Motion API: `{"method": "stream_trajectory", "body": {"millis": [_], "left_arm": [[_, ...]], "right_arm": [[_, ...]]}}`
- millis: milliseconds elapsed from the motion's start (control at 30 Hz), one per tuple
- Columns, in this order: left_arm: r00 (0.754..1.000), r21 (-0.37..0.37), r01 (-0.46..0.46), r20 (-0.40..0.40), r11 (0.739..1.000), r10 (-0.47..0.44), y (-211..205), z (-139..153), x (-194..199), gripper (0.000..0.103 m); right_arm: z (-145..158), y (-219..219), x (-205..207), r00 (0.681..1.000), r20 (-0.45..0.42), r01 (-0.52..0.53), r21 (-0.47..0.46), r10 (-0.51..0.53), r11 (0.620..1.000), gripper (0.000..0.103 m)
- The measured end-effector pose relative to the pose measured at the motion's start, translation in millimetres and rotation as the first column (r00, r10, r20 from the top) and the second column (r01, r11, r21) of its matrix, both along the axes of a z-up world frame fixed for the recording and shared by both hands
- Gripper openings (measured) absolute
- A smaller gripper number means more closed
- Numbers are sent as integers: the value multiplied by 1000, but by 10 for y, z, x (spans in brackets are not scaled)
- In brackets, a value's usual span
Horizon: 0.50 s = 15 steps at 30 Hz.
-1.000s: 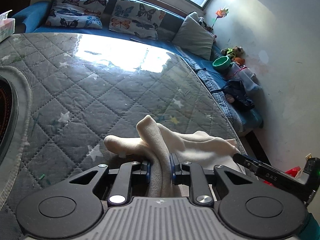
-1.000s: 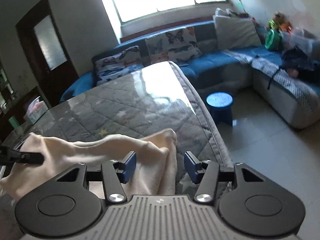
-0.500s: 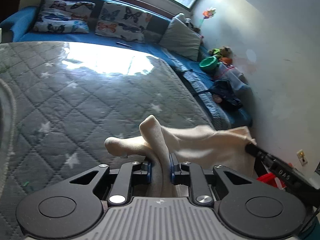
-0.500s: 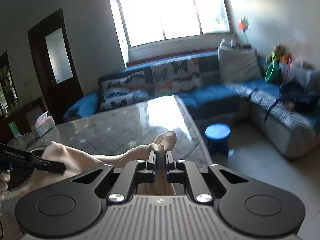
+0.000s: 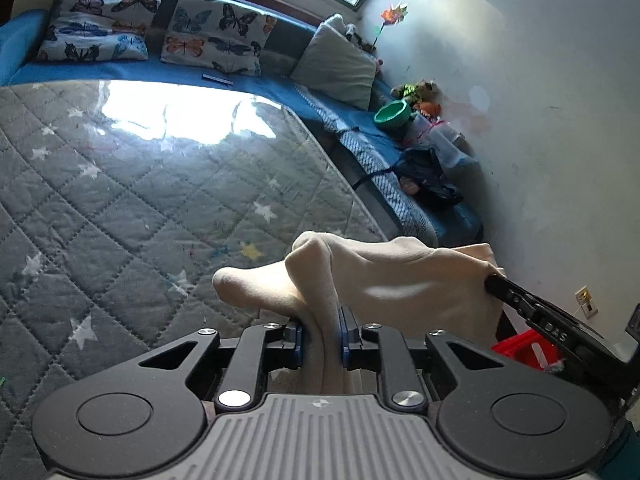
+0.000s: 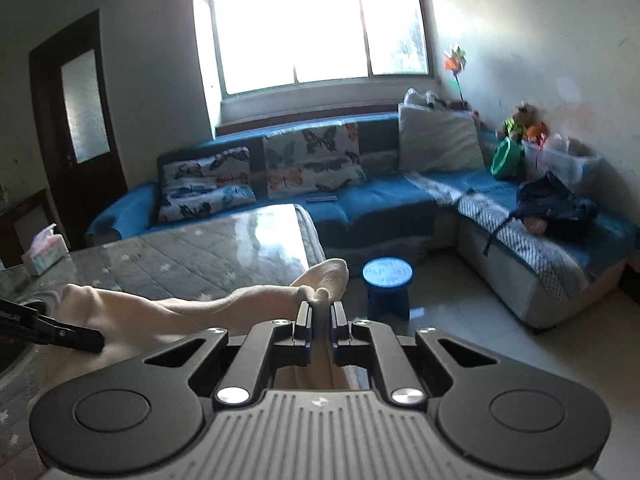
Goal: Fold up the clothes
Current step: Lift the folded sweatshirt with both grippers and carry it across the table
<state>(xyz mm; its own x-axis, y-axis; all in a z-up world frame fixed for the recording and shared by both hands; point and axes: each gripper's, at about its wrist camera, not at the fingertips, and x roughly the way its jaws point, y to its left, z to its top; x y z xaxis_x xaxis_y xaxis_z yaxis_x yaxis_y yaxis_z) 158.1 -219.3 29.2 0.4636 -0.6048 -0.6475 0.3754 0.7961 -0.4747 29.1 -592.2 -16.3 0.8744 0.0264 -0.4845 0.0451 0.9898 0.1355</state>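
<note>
Cloth (image 5: 400,284), cream and bunched, hangs stretched between both grippers above the near right edge of the quilted tabletop (image 5: 120,208). Left gripper (image 5: 321,334) is clamped on one bunched end. Right gripper (image 6: 320,320), whose jaws have just been closing, now pinches the other end, a fold of cloth poking up past its pads. Beyond the tabletop sit a blue sofa (image 6: 380,200) and a small blue stool (image 6: 387,286) on the floor.
</note>
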Motion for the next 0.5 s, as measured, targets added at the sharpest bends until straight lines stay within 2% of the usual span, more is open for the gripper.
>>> {"method": "stream_trajectory", "body": {"millis": [233,300,500], "left_arm": [[997,42,-10,-71,999,13,9,-252,75,22],[997,53,-13,-79,999,17,46,-310,85,25],[996,71,24,-85,997,-18,63,-380,43,24]], "right_arm": [[-329,-69,221,995,-102,21,14,-20,1000,10],[-403,-69,249,992,-126,24,5,-23,1000,11],[-574,-72,255,982,-186,15,-14,-17,1000,14]]}}
